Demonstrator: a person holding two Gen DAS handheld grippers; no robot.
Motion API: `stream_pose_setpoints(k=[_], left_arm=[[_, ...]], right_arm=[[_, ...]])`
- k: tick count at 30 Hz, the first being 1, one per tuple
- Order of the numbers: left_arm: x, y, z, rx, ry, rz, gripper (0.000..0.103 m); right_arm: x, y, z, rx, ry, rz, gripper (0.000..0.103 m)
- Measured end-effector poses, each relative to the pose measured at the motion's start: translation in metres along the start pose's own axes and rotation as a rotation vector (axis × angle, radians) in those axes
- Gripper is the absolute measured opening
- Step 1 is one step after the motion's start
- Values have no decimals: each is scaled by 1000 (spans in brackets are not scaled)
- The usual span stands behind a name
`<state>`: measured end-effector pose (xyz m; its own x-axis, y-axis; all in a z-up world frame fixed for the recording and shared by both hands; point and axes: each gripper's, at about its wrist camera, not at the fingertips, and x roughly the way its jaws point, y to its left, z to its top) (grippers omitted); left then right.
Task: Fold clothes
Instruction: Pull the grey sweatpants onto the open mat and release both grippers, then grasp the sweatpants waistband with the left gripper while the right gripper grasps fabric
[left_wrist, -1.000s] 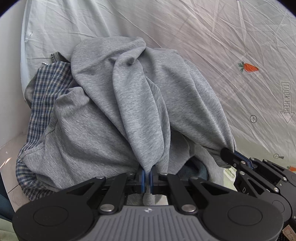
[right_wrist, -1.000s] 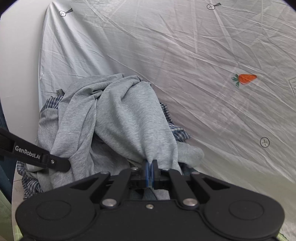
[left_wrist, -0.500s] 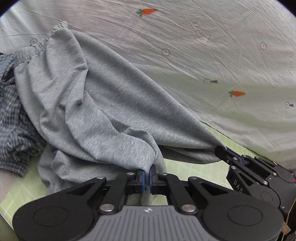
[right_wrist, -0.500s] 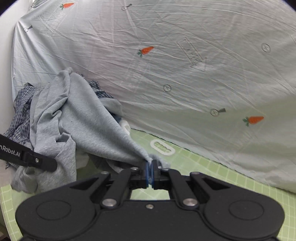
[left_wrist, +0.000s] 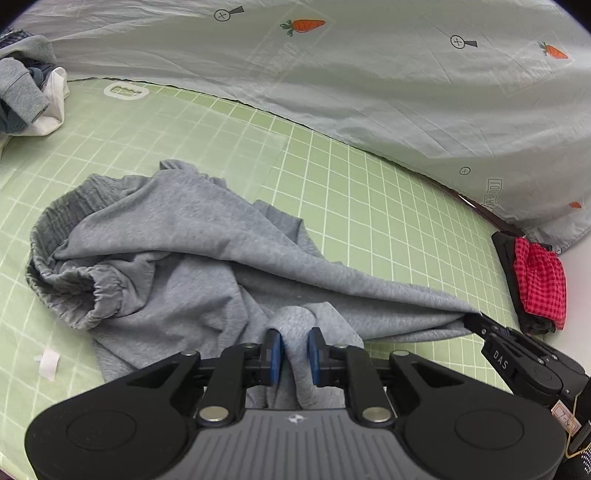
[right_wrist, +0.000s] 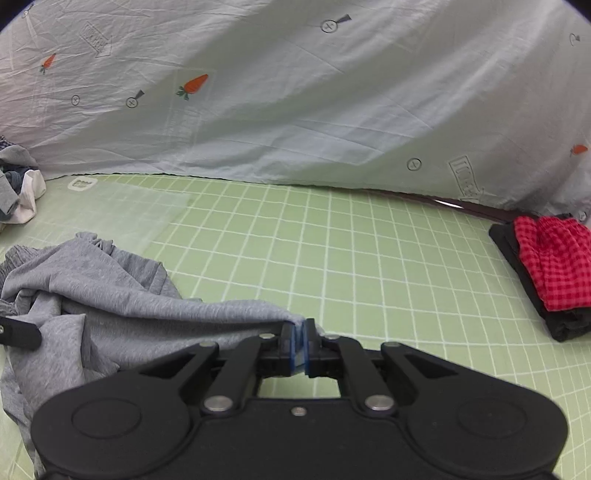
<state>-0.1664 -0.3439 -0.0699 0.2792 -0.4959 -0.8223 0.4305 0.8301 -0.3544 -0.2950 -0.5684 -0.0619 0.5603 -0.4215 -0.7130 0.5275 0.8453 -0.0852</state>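
A crumpled grey garment (left_wrist: 192, 236) with an elastic waistband and a gathered cuff lies on the green grid mat (left_wrist: 369, 206). My left gripper (left_wrist: 294, 350) is at its near edge. Its jaws are opening, and a fold of the grey cloth sits loosely between the blue pads (left_wrist: 275, 350). My right gripper (right_wrist: 301, 341) pinches a corner of the grey garment (right_wrist: 110, 295), pulled out to the right. Its jaws are just starting to open, but the pads still press the cloth. The right gripper's tip (left_wrist: 476, 319) also shows in the left wrist view.
A pile of mixed clothes (left_wrist: 26, 92) sits at the mat's far left. A folded red checked cloth on a black garment (right_wrist: 554, 262) lies at the right edge. A pale sheet with carrot prints (right_wrist: 332, 110) hangs behind. A scrap of white tape (left_wrist: 48, 363) lies on the mat.
Both grippers swept right and down, dragging the grey garment off the pile onto the green mat. The left jaws have parted; the right ones still pinch the cloth.
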Motion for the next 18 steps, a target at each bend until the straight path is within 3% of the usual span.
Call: stream_pose_setpoints(k=[2,11,18], left_arm=[[-1,3,1,-42,-8,34,26],[-17,55,14,-145,-27,215,40],[-18,109,37,-133,34,179,47]], right_arm=[[-4,-7,-7,5,5,6,23],[-1,15,-13,43,12,52,43],[7,68,-22,163,77,84,51]])
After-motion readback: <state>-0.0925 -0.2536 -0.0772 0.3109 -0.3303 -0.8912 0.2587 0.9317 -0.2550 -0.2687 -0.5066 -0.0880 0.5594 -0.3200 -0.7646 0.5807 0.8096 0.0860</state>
